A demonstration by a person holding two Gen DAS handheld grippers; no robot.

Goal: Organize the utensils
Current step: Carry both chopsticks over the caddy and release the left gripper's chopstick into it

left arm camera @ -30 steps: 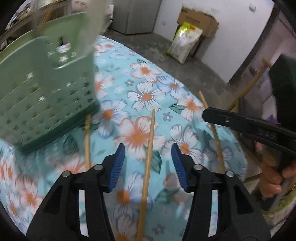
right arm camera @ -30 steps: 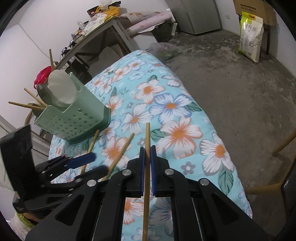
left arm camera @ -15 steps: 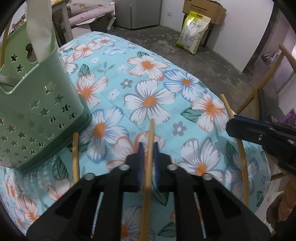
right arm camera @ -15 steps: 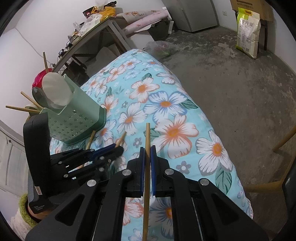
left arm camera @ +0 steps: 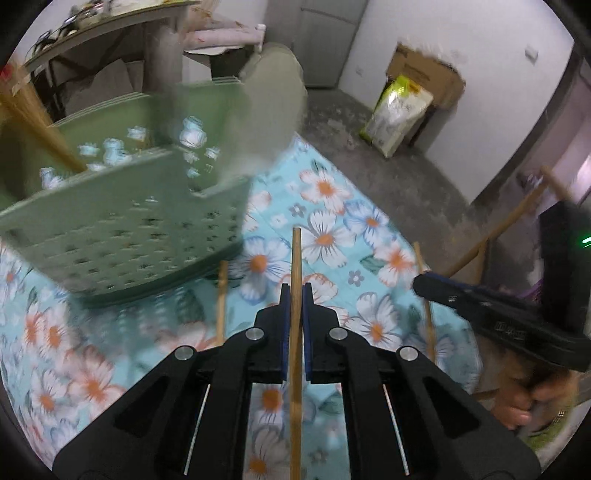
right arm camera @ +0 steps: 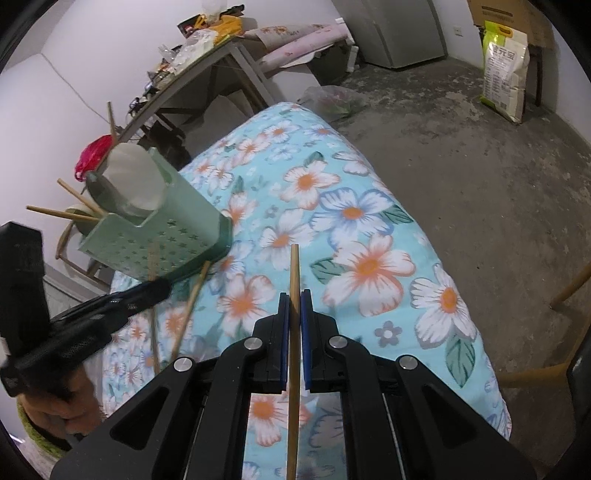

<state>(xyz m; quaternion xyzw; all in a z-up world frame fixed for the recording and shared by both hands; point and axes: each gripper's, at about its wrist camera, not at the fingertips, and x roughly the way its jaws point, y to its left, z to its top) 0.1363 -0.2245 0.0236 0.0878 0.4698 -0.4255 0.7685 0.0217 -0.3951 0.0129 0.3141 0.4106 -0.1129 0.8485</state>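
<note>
My left gripper (left arm camera: 294,291) is shut on a wooden chopstick (left arm camera: 295,254) and holds it above the flowered cloth (left arm camera: 332,229). Its tip points just right of the green perforated utensil basket (left arm camera: 122,229), which is blurred. Another chopstick (left arm camera: 221,299) lies on the cloth below the basket. My right gripper (right arm camera: 293,299) is shut on a second chopstick (right arm camera: 294,269) over the cloth. From the right wrist view, the basket (right arm camera: 173,236) stands at the left with several chopsticks (right arm camera: 74,212) and a white spoon-like utensil (right arm camera: 133,181) in it. The left gripper (right arm camera: 155,290) hovers just in front of it.
The cloth-covered table (right arm camera: 369,221) drops off to bare concrete floor (right arm camera: 480,166) on the right. A wooden chair (right arm camera: 569,288) stands at the table's right edge. A cluttered grey table (right arm camera: 207,62), a yellow-green sack (right arm camera: 506,70) and a grey cabinet (right arm camera: 399,29) stand behind.
The left jaws closed on the chopstick that lay between them, then lifted it off the cloth and nearer the basket. The right gripper kept still with its chopstick.
</note>
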